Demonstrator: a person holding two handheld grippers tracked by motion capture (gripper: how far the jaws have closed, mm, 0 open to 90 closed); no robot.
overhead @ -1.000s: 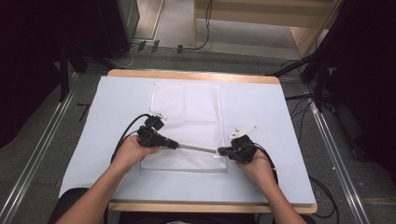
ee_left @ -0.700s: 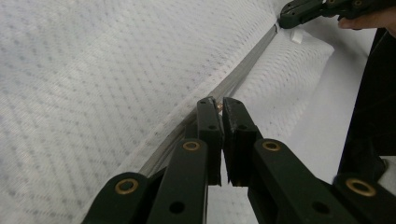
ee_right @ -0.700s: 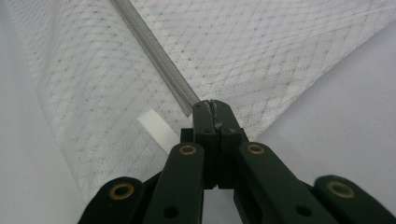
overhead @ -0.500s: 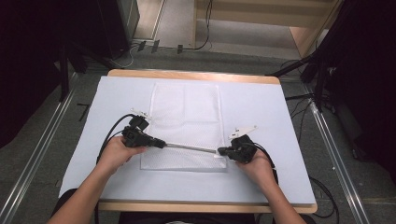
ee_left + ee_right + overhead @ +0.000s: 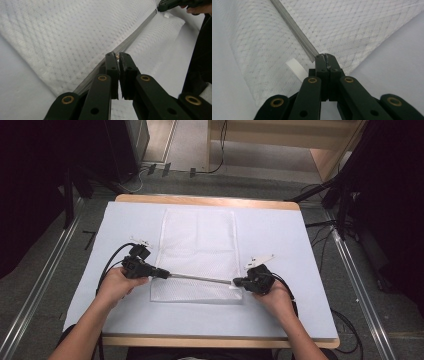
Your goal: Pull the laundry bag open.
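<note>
White mesh bag (image 5: 199,255) flat on the worktop (image 5: 280,235), running from near the far edge down toward the near edge, roughly at the middle. Grey zipper (image 5: 200,278) stretched taut across the bag's near end, a narrow strip of mesh left below it toward the near edge.

Left gripper (image 5: 165,274) at the zipper's left end, by the bag's left side; in the left gripper view, gripper (image 5: 117,55) jaws drawn almost together, tips pinching a small metal piece at the end of the zipper (image 5: 130,42), a slim gap lower down between the jaws.

Right gripper (image 5: 235,282) at the zipper's right end, near the bag's right side; in the right gripper view, gripper (image 5: 325,57) jaws pressed tight together, clamped on the end of the zipper (image 5: 294,31). White ribbed tab (image 5: 296,68) lying on the mesh bag (image 5: 362,27) just beside those jaws.

2 hands holding the grippers, forearms coming in over the near edge. Black cables trailing from both grippers across the worktop.
</note>
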